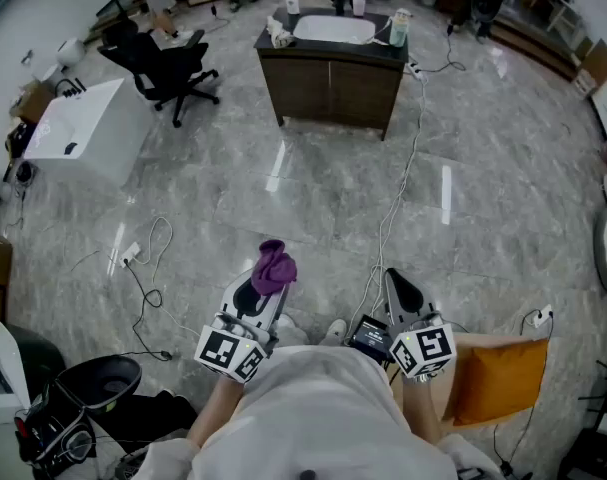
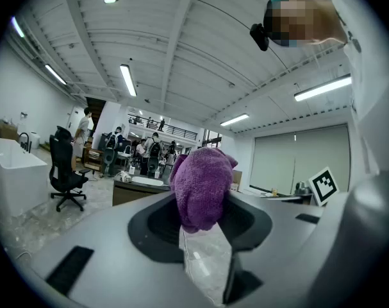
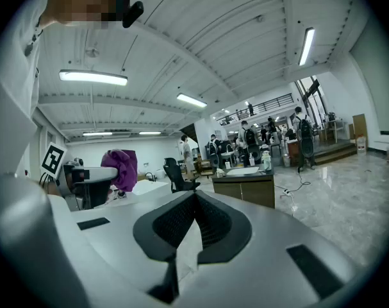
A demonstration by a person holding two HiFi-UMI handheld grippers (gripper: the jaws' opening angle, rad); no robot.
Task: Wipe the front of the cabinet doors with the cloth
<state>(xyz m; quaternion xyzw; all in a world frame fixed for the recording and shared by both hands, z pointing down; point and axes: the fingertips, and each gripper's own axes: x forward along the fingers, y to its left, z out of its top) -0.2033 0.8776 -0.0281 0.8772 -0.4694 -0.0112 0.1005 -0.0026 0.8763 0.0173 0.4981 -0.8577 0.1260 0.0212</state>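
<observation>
At the lower left of the head view, a crumpled purple terry cloth (image 1: 274, 268) hides the jaw tips of the left gripper (image 1: 259, 298). Its jaws are clamped on the cloth's lower fold, and the rest bunches above them. Right gripper (image 3: 194, 197): jaws pressed together, nothing between. The dark brown wooden cabinet (image 1: 330, 86) stands well apart across the grey marble floor (image 1: 283, 198); its door detail is too small to read.

Bright overhead strip lights (image 2: 128, 80); heavy fisheye distortion.
</observation>
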